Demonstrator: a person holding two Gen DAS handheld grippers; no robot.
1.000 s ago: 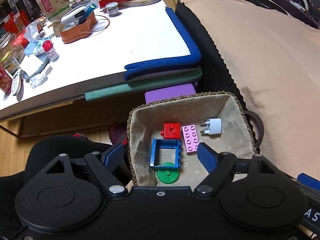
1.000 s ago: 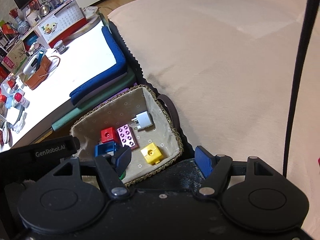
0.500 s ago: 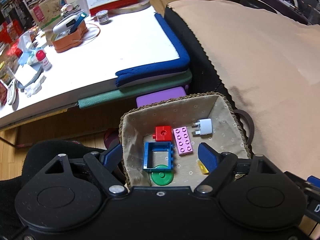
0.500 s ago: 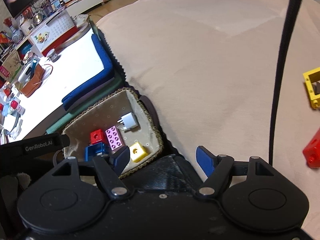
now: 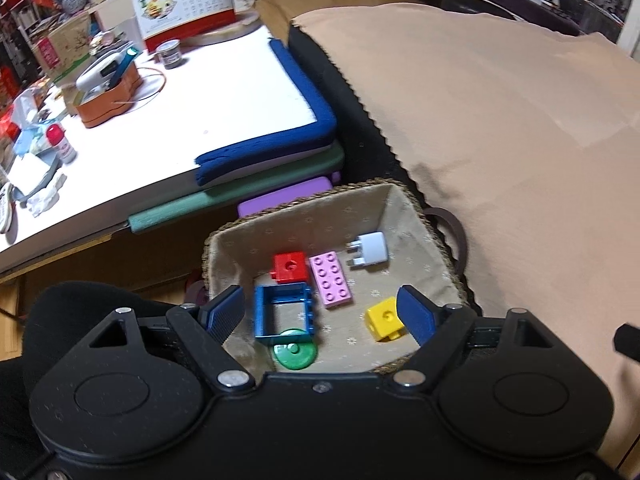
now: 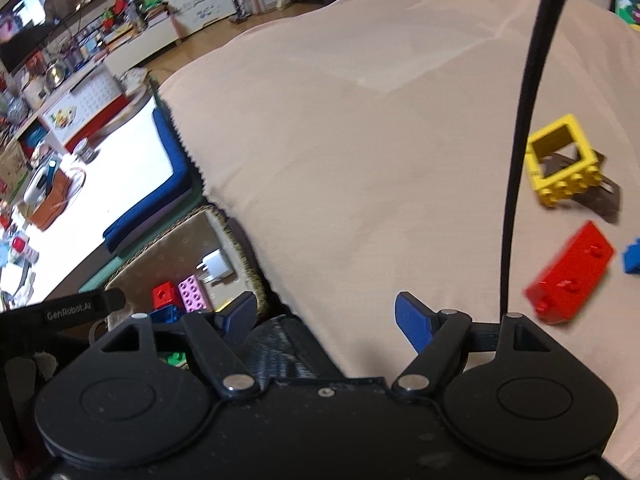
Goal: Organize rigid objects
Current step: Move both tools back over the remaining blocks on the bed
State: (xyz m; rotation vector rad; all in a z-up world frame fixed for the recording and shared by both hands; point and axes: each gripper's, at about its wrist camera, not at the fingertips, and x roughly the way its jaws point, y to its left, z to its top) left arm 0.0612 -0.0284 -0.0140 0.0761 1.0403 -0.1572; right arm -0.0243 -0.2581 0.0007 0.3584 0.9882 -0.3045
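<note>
A woven basket (image 5: 404,192) with a cloth lining holds a red brick (image 5: 290,266), a pink plate (image 5: 331,280), a blue frame brick (image 5: 284,314), a green disc (image 5: 295,356), a yellow cube (image 5: 384,318) and a white plug (image 5: 372,254). My left gripper (image 5: 320,312) hangs open above it, holding nothing. My right gripper (image 6: 326,318) hovers over the beige blanket (image 6: 360,140) beside the basket (image 6: 244,248); its jaws are opening with nothing between them. To its right lie a yellow frame brick (image 6: 560,160), a long red brick (image 6: 570,276) and a blue brick (image 6: 632,256).
A low white table (image 5: 200,120) with blue and green cushions at its edge stands left of the basket, crowded with bottles, a calendar and an orange box. A black cable (image 6: 528,120) hangs down in the right wrist view. A dark flat piece (image 6: 600,200) lies under the yellow frame.
My right gripper swung right, away from the basket; the bricks on the blanket came into its view and its jaws widened. The yellow cube now shows in the left wrist view.
</note>
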